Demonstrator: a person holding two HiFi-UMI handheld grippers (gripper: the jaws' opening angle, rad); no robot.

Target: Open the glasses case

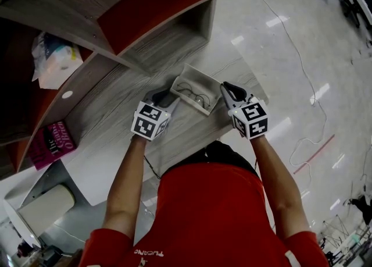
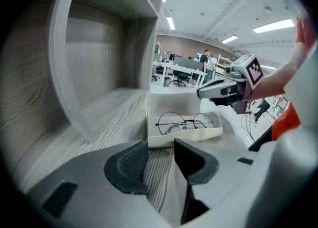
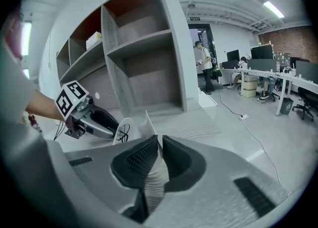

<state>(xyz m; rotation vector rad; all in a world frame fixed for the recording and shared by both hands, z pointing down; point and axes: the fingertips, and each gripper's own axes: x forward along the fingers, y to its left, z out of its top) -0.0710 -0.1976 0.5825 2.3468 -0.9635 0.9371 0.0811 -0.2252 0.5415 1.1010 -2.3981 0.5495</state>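
Note:
A white glasses case (image 1: 204, 79) lies open on the wood-grain shelf top (image 1: 116, 114), with thin wire-framed glasses (image 2: 186, 121) in its base. Its lid (image 2: 171, 104) stands upright behind them. My right gripper (image 1: 224, 89) is at the case's right end, and in the right gripper view (image 3: 159, 141) its jaws are pressed on the thin edge of the lid (image 3: 148, 120). My left gripper (image 1: 165, 95) is at the case's left end. Its jaws (image 2: 156, 160) stand open just short of the case's front wall (image 2: 184, 136), with nothing between them.
Grey shelf compartments with red back panels (image 1: 148, 4) rise behind the case. A purple book (image 1: 52, 143) and a plastic bag (image 1: 55, 59) lie in lower compartments at the left. A cable (image 1: 302, 74) runs across the glossy floor at the right. Desks and people stand far off.

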